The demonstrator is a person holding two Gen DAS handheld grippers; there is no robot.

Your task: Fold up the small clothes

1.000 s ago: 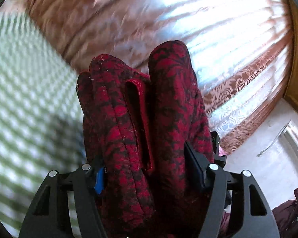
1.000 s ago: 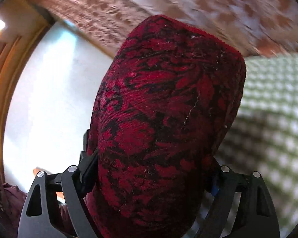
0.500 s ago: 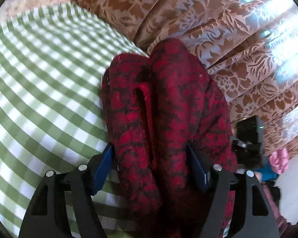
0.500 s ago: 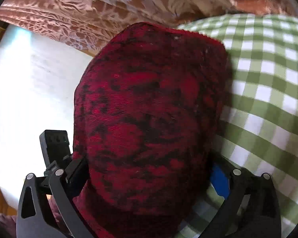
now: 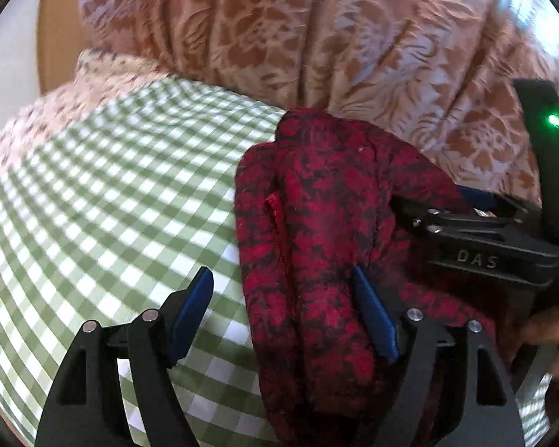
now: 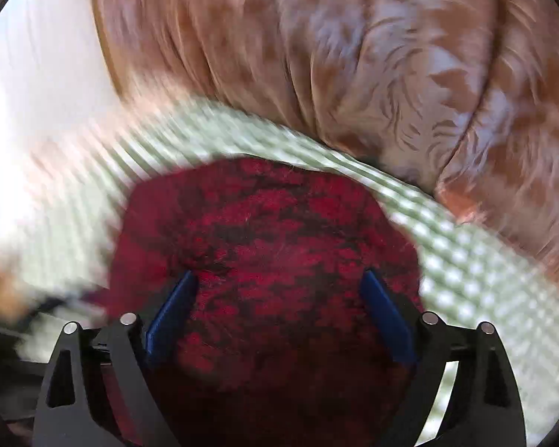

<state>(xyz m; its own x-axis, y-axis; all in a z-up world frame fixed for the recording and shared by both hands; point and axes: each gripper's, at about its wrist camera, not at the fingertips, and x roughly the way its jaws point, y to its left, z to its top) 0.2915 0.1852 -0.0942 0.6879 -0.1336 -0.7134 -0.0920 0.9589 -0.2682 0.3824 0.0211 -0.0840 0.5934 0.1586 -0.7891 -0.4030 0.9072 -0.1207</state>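
My left gripper (image 5: pixel 279 320) is spread wide: its left pad is clear of the red garment (image 5: pixel 316 246), its right pad is against the bundle. My right gripper (image 6: pixel 279 313) has both pads pressed into the same garment (image 6: pixel 268 260), pinching it; that view is motion-blurred. The garment is bunched on the green checked cloth (image 5: pixel 104 216), beside the brown floral curtain (image 5: pixel 316 37). In the left view, the right gripper (image 5: pixel 477 238) reaches in sideways.

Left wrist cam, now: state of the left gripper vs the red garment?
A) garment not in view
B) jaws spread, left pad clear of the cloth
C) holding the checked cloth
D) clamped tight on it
B: the left gripper stands open, its left blue pad over the green checked cloth, apart from the red garment, which lies against the right pad.
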